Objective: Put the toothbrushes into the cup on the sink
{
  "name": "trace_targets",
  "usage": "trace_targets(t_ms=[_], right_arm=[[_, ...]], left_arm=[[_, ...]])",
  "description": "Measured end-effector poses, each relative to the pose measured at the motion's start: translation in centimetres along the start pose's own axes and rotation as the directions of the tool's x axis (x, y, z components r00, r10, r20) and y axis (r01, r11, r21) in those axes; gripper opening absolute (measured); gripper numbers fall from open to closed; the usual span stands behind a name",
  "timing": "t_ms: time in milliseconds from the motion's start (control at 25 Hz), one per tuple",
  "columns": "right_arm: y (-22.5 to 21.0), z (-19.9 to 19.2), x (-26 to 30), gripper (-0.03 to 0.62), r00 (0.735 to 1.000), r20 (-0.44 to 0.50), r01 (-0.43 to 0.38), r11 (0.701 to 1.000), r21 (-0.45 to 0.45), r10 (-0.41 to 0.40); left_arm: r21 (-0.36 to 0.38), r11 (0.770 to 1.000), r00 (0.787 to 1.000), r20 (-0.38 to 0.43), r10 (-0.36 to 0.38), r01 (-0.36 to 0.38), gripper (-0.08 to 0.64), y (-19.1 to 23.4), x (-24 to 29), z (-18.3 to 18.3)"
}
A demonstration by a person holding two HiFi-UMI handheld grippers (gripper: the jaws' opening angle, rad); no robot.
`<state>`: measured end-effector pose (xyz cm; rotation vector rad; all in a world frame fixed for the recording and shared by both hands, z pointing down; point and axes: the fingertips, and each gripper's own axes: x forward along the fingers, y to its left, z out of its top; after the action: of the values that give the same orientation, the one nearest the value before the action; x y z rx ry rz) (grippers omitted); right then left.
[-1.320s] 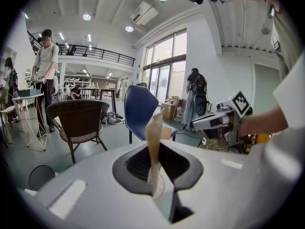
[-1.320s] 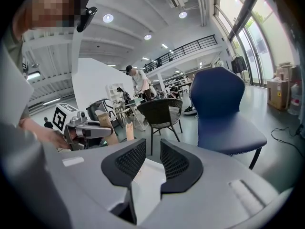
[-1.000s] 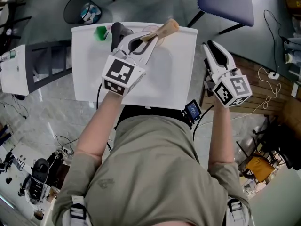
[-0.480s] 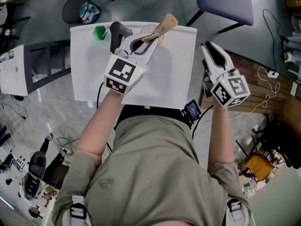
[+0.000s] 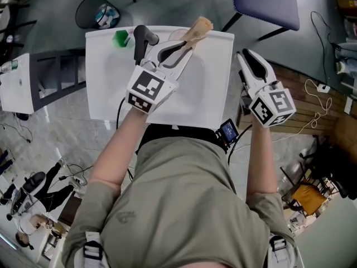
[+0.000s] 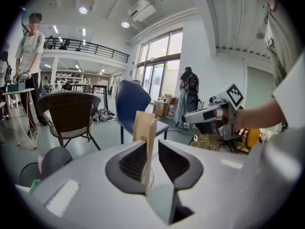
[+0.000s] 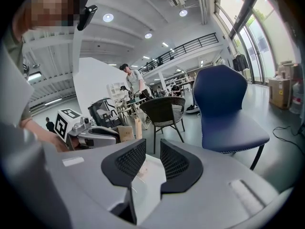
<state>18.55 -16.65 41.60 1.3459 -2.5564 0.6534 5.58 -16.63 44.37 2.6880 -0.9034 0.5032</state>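
Note:
My left gripper [image 5: 179, 44] is shut on a toothbrush in a brown paper packet [image 5: 196, 29], held over the back of the white sink [image 5: 106, 94]. The packet sticks out past the jaws, pointing to the far right, upright between them in the left gripper view [image 6: 144, 128]. A clear cup [image 5: 177, 36] shows faintly just under the gripper's tips. My right gripper [image 5: 247, 57] hangs off the sink's right edge, its jaws drawn close with only a slit between them and nothing in it [image 7: 152, 159].
A black tap [image 5: 140, 38] and a green object [image 5: 120, 38] stand at the sink's back left. A blue chair [image 5: 266, 3] is beyond the sink, a wicker chair [image 6: 69, 113] and a bin [image 5: 96, 11] to the left. People stand further off.
My left gripper has shifted slightly to the right with the packet still in it. The right gripper has edged a little towards the sink.

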Motion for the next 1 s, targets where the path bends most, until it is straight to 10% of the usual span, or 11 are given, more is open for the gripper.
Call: trace_targets(t_ms=[1000], right_arm=[[8.7, 1.8, -1.8, 0.084, 0.997, 0.075, 0.000, 0.999, -0.034, 0.003]], left_arm=[[0.082, 0.996, 0.997, 0.064, -0.039, 0.033, 0.046, -1.5, -9.2, 3.1]])
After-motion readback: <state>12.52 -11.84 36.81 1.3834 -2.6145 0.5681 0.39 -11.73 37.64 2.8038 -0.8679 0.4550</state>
